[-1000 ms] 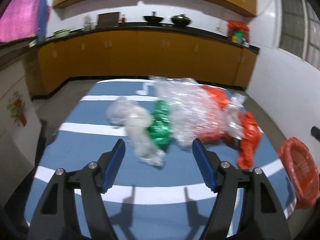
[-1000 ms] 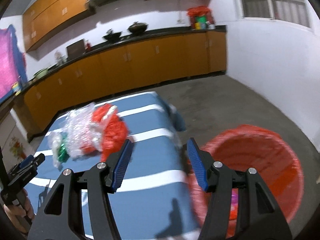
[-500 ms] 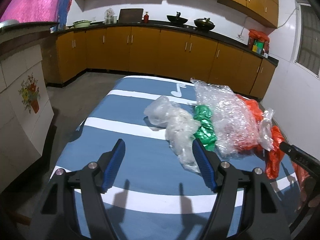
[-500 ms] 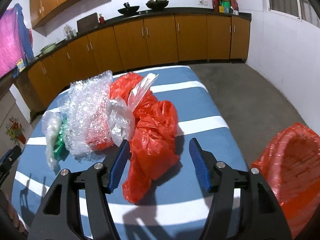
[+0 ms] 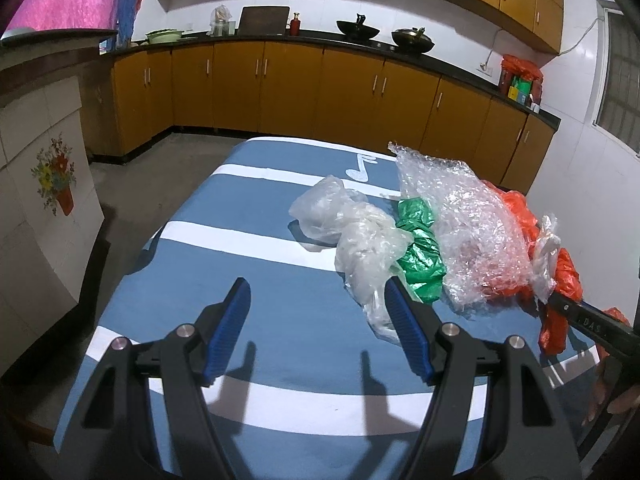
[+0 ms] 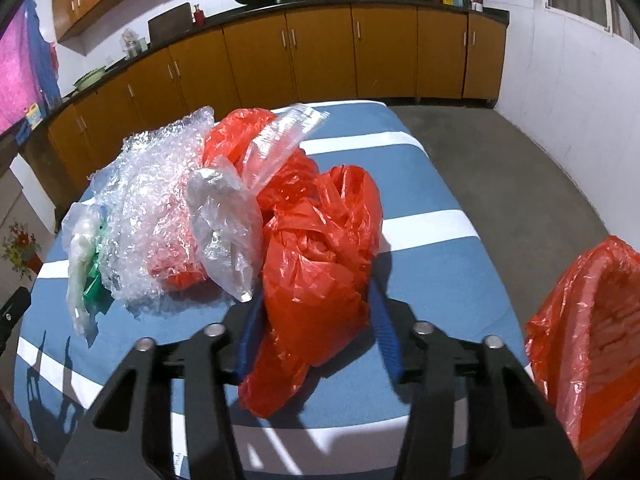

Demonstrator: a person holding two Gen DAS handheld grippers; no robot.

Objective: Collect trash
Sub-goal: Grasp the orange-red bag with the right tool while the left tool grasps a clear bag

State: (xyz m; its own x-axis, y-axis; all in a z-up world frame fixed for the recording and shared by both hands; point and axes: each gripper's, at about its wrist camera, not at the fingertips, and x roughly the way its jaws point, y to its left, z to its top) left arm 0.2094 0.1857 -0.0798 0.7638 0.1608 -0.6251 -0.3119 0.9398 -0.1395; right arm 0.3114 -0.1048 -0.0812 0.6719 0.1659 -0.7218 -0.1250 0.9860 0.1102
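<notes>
Two grippers over the striped table: right gripper closing around the near red bag, left gripper apart, empty, beside clear plastic.

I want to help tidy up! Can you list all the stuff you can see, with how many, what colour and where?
table: one, blue with white stripes, middle of the kitchen
red bag: one, red, nearest the bin, between the right gripper's fingers
bubble wrap: one, clear, mid-pile
green bag: one, green, beside the bubble wrap
clear bags: at least two, see-through, in the pile
bin: one, red liner, right of table
woks: two, dark, on the counter
left gripper: black and blue, open, empty
right gripper: black and blue, closing around the red bag
</notes>
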